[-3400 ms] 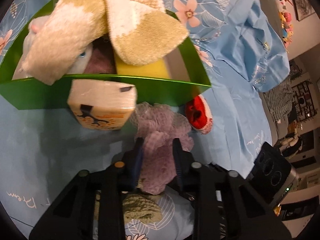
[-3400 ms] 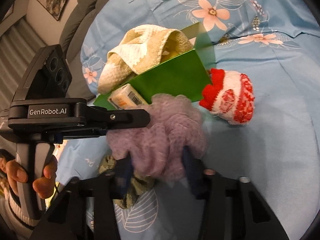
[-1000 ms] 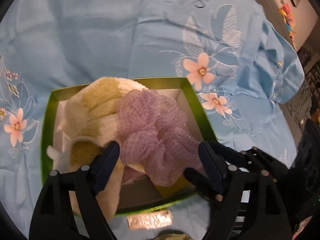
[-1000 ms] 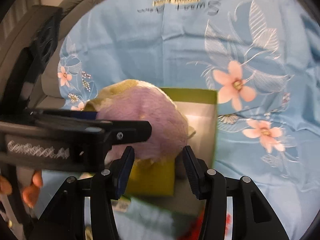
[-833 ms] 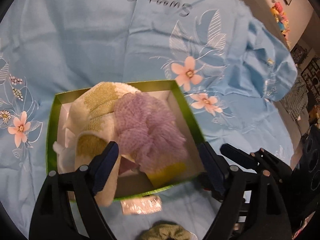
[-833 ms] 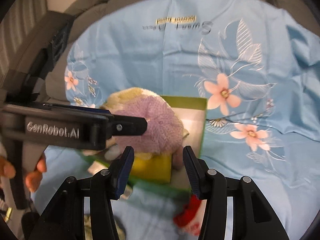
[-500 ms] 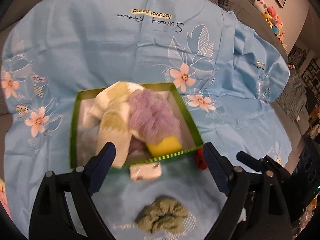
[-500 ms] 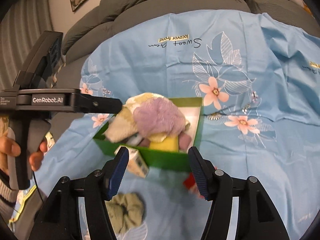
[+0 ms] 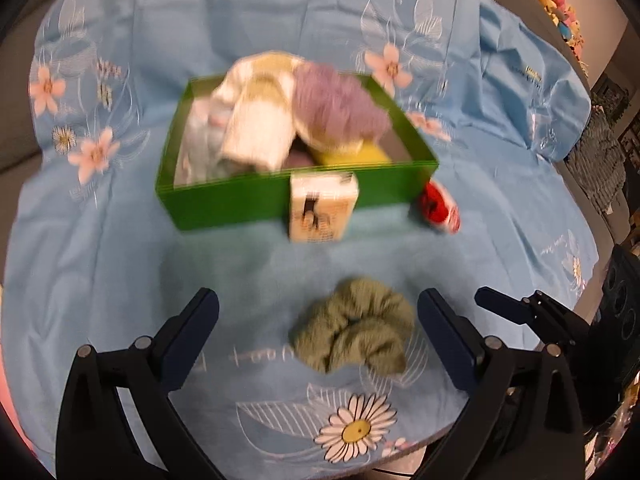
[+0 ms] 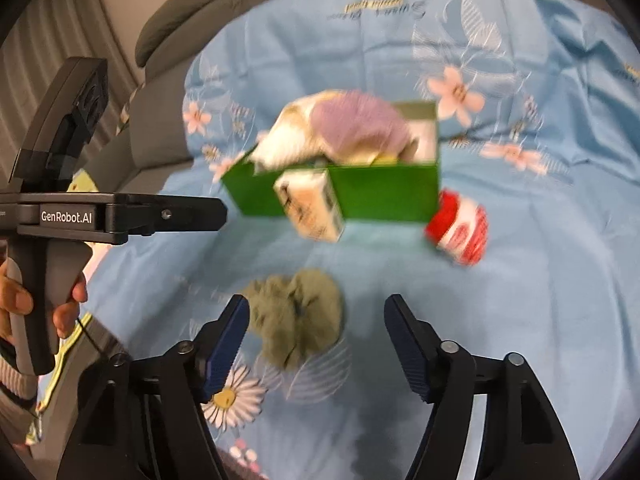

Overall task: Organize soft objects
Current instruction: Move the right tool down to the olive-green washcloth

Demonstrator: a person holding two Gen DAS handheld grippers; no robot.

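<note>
Green box (image 9: 280, 200) on the blue floral sheet (image 9: 100, 260) already holds a towel (image 9: 256, 120) and purple mesh pouf (image 9: 340, 108); tissue pack (image 9: 320, 212) touches its front wall, red-white knit piece (image 9: 440, 208) at its right corner, green scrunchie (image 9: 352, 332) well in front. Left gripper (image 9: 316, 320) and right gripper (image 10: 316, 320) are both empty, jaws opening. Likely between placements: next, close on the scrunchie.

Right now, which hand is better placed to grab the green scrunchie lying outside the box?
Probably left: the green scrunchie sits centred between the left gripper's opening jaws, but off-centre in the right gripper.
</note>
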